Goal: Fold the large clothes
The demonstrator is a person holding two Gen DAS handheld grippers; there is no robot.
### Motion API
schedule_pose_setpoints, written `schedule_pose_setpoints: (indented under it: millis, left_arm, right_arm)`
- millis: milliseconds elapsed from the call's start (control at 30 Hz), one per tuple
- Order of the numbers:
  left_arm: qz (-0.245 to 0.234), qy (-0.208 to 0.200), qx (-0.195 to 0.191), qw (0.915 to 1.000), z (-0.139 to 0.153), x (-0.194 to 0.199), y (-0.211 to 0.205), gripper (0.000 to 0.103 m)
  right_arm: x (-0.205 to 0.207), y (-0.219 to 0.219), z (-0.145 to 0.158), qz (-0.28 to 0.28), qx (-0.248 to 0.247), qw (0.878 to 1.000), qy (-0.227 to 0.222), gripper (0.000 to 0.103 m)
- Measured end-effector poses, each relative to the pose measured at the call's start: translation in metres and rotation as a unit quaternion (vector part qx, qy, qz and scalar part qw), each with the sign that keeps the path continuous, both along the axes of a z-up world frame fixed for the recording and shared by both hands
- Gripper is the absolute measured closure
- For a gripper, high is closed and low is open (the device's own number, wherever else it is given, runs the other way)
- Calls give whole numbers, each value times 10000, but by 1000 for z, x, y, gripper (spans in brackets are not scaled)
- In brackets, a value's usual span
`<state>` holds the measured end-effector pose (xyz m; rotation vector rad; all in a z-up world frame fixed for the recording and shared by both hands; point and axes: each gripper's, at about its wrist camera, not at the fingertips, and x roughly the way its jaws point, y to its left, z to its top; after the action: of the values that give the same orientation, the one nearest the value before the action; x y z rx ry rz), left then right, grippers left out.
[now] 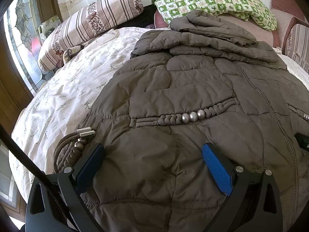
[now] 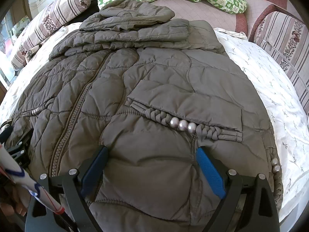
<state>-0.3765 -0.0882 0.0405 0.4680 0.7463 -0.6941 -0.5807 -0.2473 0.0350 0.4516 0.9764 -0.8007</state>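
A large olive-brown quilted puffer jacket (image 1: 193, 89) lies front up on the bed, zipped, with its sleeves and hood folded across the chest at the far end (image 2: 133, 29). Each pocket has a braided trim with three silver beads (image 1: 193, 116) (image 2: 182, 125). My left gripper (image 1: 152, 150) is open over the jacket's near hem on its left half. My right gripper (image 2: 152, 152) is open over the near hem on the right half (image 2: 150, 174). The padded fabric bulges between the fingers of both. The left gripper's edge shows at the far left of the right wrist view (image 2: 17, 147).
The jacket rests on a cream floral bedspread (image 1: 63, 89). A striped bolster pillow (image 1: 92, 23) and a green-checked pillow (image 1: 208, 0) lie at the head. A drawstring with metal ends (image 1: 85, 133) trails off the hem. A striped cushion (image 2: 285, 44) borders the right side.
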Motion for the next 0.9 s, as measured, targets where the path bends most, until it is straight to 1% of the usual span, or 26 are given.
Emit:
schedule_pose_setpoints:
  millis: [633,800,900]
  left_arm:
    - [-2,0,-4,10000,0,-1,0,2]
    - [-20,7,0,10000,2,-3,1,2]
    - [-139,50,22,9999,8,-4,3,2]
  right_arm:
    - [-1,1,0,0,4,10000,-19,7]
    - [-9,5,4,135,25,9999,-92,7]
    - [-17,10,9,278,6,9995,-171,7]
